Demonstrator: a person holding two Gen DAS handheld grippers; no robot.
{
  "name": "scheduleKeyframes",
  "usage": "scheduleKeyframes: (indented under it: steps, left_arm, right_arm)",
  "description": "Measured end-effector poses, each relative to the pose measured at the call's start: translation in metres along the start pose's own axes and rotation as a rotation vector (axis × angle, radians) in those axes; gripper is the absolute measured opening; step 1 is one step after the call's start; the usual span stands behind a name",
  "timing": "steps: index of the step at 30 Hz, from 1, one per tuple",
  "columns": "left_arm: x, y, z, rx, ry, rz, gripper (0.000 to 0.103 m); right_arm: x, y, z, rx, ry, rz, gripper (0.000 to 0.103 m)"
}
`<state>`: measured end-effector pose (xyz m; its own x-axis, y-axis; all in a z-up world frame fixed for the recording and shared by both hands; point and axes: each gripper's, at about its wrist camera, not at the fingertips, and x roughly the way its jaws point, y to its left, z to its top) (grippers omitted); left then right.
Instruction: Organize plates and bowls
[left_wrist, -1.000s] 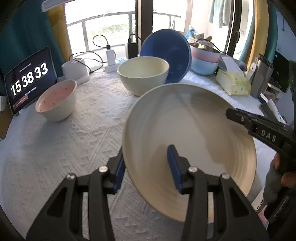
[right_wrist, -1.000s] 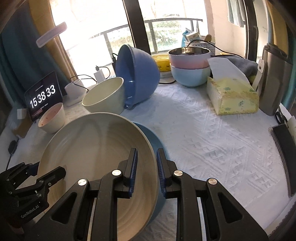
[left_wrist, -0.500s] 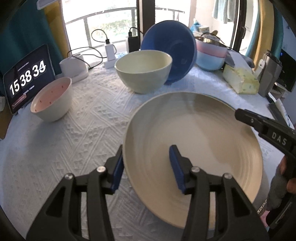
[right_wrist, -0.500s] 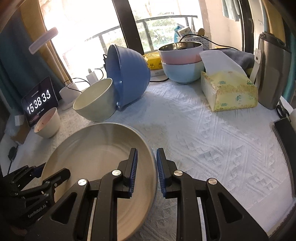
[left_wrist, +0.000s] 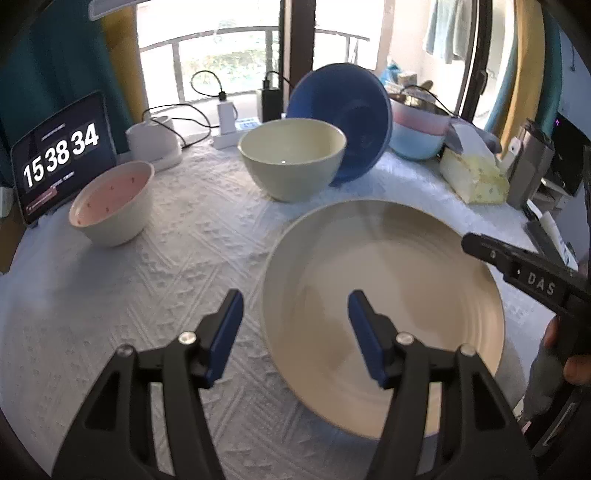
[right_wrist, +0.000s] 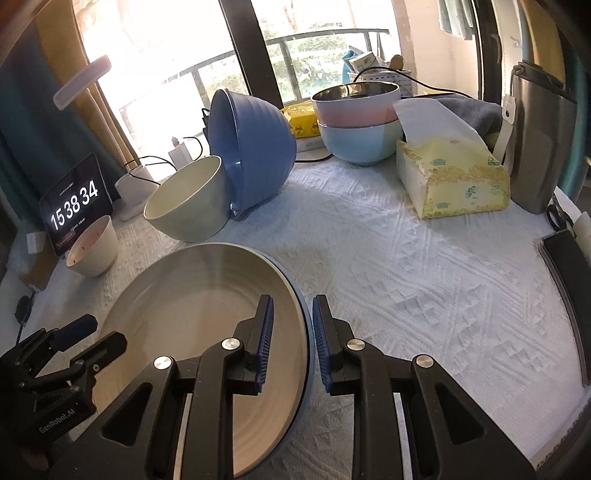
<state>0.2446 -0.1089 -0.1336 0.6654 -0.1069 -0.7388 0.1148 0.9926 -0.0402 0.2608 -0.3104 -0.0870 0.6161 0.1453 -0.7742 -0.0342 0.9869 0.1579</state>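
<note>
A large cream plate (left_wrist: 384, 291) lies flat on a blue plate whose rim (right_wrist: 303, 314) shows under it in the right wrist view. My left gripper (left_wrist: 293, 326) is open, its fingers straddling the cream plate's left rim without touching. My right gripper (right_wrist: 291, 339) stands around the plates' right rim (right_wrist: 295, 306) with the jaws slightly apart; it looks open. A pale green bowl (left_wrist: 291, 162), a tilted blue bowl (left_wrist: 351, 118) leaning on it, and a pink-lined bowl (left_wrist: 112, 203) stand further back.
A clock tablet (left_wrist: 61, 155), chargers and cables (left_wrist: 225, 122) line the back left. Stacked pink and light blue bowls (right_wrist: 358, 125), a tissue box (right_wrist: 454, 177), a grey container (right_wrist: 539, 147) and a dark flat object (right_wrist: 572, 280) are at the right.
The cream plate came down from tilted to flat on the blue plate. My left gripper opened and let go of its rim. My right gripper's jaws widened slightly.
</note>
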Motion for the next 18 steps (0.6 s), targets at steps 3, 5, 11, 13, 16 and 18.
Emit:
scheduleKeyframes:
  steps: [3,5,11,13,16,18]
  left_arm:
    - [-0.003,0.005,0.000,-0.018,-0.012,0.011,0.061]
    - [-0.003,0.009,-0.001,-0.030,-0.010,0.020,0.061]
    - [0.009,0.020,-0.006,-0.069,0.035,0.050,0.061]
    - [0.014,0.021,-0.006,-0.075,0.046,0.056,0.061]
    - [0.021,0.017,-0.007,-0.067,0.061,0.058,0.061]
    - [0.026,0.014,-0.008,-0.059,0.069,0.054,0.061]
  right_arm:
    - [-0.003,-0.001,0.000,0.007,-0.002,-0.002,0.028]
    - [-0.005,-0.001,0.000,0.010,-0.006,-0.002,0.035]
    - [-0.002,-0.004,-0.002,0.015,-0.002,-0.008,0.042]
    - [0.000,-0.005,-0.003,0.017,0.003,-0.009,0.043]
    - [0.005,-0.009,-0.005,0.023,0.015,-0.012,0.043]
    - [0.008,-0.012,-0.006,0.026,0.025,-0.013,0.043]
